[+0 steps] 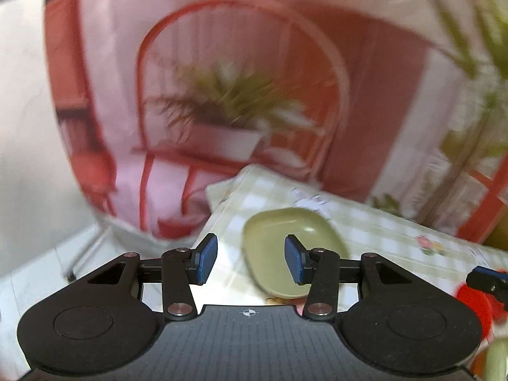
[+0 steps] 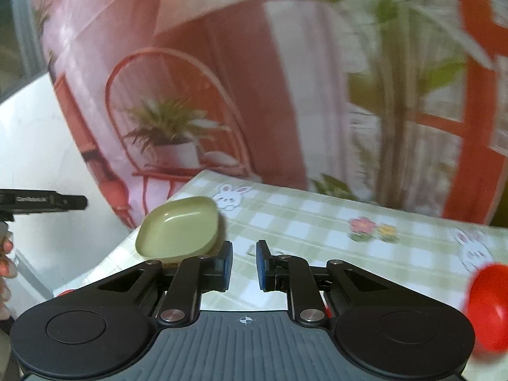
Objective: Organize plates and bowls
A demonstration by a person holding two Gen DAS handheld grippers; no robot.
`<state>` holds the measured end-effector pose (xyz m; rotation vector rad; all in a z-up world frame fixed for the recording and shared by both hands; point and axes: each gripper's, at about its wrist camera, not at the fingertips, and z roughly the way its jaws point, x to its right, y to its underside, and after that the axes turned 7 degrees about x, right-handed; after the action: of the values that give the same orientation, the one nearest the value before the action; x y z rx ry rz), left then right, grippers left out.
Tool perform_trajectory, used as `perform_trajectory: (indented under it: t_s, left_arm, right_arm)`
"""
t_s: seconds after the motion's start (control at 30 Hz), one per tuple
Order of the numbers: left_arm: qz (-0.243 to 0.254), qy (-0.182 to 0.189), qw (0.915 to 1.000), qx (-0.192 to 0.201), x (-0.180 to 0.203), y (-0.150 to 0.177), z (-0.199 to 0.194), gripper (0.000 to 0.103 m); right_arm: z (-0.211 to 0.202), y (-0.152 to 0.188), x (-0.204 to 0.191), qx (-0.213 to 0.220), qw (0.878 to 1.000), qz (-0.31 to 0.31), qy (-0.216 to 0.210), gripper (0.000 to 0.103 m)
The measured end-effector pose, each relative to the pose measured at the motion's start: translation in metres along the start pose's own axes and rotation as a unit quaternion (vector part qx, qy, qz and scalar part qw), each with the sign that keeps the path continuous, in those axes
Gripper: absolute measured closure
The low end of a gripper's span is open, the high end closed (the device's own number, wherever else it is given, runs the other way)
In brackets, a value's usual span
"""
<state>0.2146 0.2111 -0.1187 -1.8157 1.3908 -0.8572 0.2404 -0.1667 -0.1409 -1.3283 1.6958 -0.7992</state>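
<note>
A pale green squarish dish (image 1: 292, 247) lies near the far left corner of the table (image 1: 381, 238). My left gripper (image 1: 250, 258) hovers above it, open, with nothing between its blue pads. In the right wrist view the same green dish (image 2: 179, 228) sits left of my right gripper (image 2: 243, 265), whose pads stand a narrow gap apart over the cloth and hold nothing. A red bowl (image 2: 489, 304) is at the right edge of that view; in the left wrist view the red bowl (image 1: 473, 301) shows beside the right gripper's tip (image 1: 485, 277).
A green-and-white checked tablecloth (image 2: 317, 222) with rabbit and flower prints covers the table. Behind it hangs a printed pink and red backdrop (image 2: 222, 79). The table's left edge drops to a white floor (image 1: 38, 270). A hand (image 2: 6, 263) holds the left gripper.
</note>
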Motion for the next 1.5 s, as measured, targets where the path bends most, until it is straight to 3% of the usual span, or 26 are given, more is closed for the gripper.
perform_trajectory:
  t_s: [0.13,0.3,0.5,0.7,0.8,0.9,0.93,0.97,1.17,1.5]
  left_arm:
    - [-0.040,-0.017,0.9986,-0.029,-0.017,0.010,0.039,0.054]
    - [-0.043,-0.011,0.9972,-0.061,-0.021,0.021,0.079,0.054]
    - [-0.070,-0.008,0.9925,-0.099,-0.030,0.035,0.105,0.054]
    - [-0.070,-0.004,0.9911,-0.113,-0.032,0.043,0.116,0.055]
    - [-0.062,0.000,0.9913,-0.117,-0.031,0.042,0.119,0.056]
    - [-0.061,0.014,0.9910,-0.118,-0.030,0.042,0.120,0.075]
    - [-0.062,0.025,0.9905,-0.120,-0.029,0.043,0.120,0.086]
    - [-0.064,0.034,0.9895,-0.125,-0.028,0.044,0.120,0.089]
    - [-0.058,0.046,0.9891,-0.127,-0.025,0.045,0.109,0.091]
    - [-0.029,0.061,0.9938,-0.089,0.000,0.024,0.050,0.091]
  right_arm:
    - [0.050,-0.005,-0.014,-0.016,1.000,-0.019,-0.013,0.087]
    - [0.103,-0.009,-0.028,-0.033,0.998,-0.044,-0.020,0.086]
    - [0.156,-0.010,-0.021,-0.072,0.997,-0.015,-0.021,0.082]
    - [0.186,0.002,-0.018,-0.102,0.995,-0.002,-0.016,0.082]
    - [0.190,0.008,-0.023,-0.108,0.994,-0.010,-0.019,0.082]
    - [0.191,0.014,-0.031,-0.114,0.993,-0.024,-0.029,0.091]
    - [0.190,0.015,-0.033,-0.114,0.993,-0.030,-0.029,0.091]
    - [0.188,0.016,-0.035,-0.112,0.993,-0.034,-0.029,0.091]
    - [0.168,0.011,-0.038,-0.106,0.994,-0.026,-0.027,0.091]
    - [0.100,0.001,-0.033,-0.072,0.997,0.020,-0.026,0.091]
